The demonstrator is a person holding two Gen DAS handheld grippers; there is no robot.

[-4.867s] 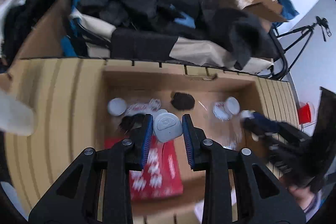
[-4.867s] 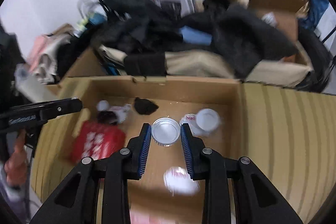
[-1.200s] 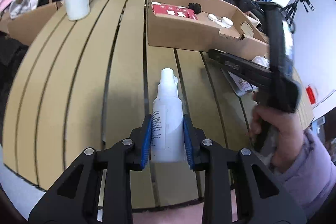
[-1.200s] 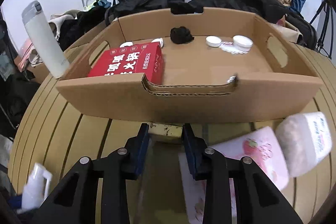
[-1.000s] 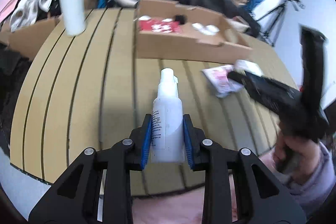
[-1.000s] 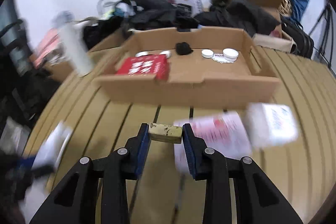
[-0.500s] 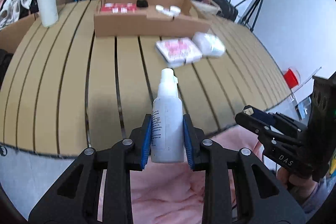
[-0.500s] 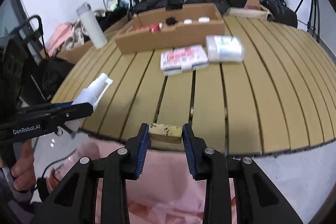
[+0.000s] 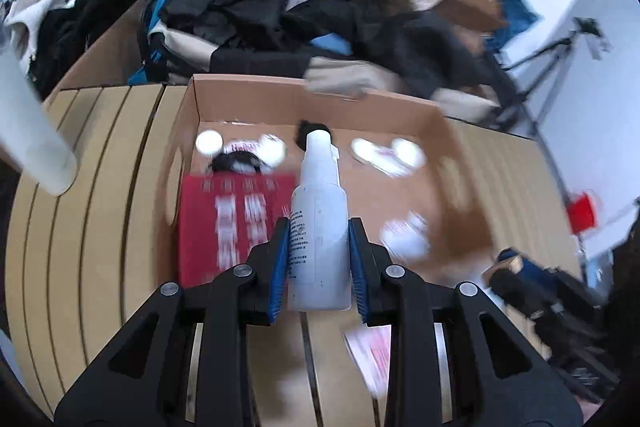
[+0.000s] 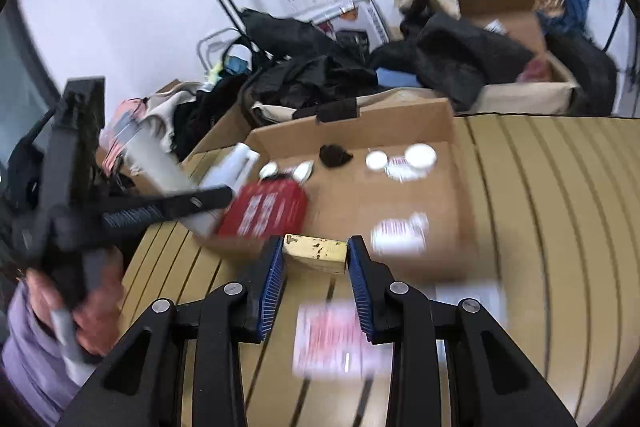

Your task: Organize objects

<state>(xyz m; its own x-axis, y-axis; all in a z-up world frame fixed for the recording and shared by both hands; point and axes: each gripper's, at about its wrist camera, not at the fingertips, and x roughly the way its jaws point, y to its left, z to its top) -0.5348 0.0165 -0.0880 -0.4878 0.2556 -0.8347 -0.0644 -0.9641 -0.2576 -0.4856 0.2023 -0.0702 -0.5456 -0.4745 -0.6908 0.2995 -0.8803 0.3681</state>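
My left gripper [image 9: 319, 261] is shut on a white spray bottle [image 9: 319, 227] and holds it over the near edge of the open cardboard box [image 9: 436, 187]. The same bottle [image 10: 230, 169] and left gripper [image 10: 188, 205] show at the left in the right wrist view. My right gripper [image 10: 316, 265] is shut on a small gold block [image 10: 315, 253], just before the box's near wall [image 10: 444, 263]. Inside the box lie a red packet [image 9: 236, 227], a black lump [image 10: 335, 154] and several white lids [image 10: 420, 155].
A pink-and-white packet [image 10: 334, 341] lies on the slatted wooden table [image 10: 560, 227] in front of the box. A tall white flask [image 9: 28, 143] stands left of the box. Piled dark clothes and cardboard boxes [image 10: 440, 59] lie behind the table.
Both grippers have swung from beyond the table's front edge forward to the cardboard box, still holding the bottle and the gold block. The view is motion-blurred.
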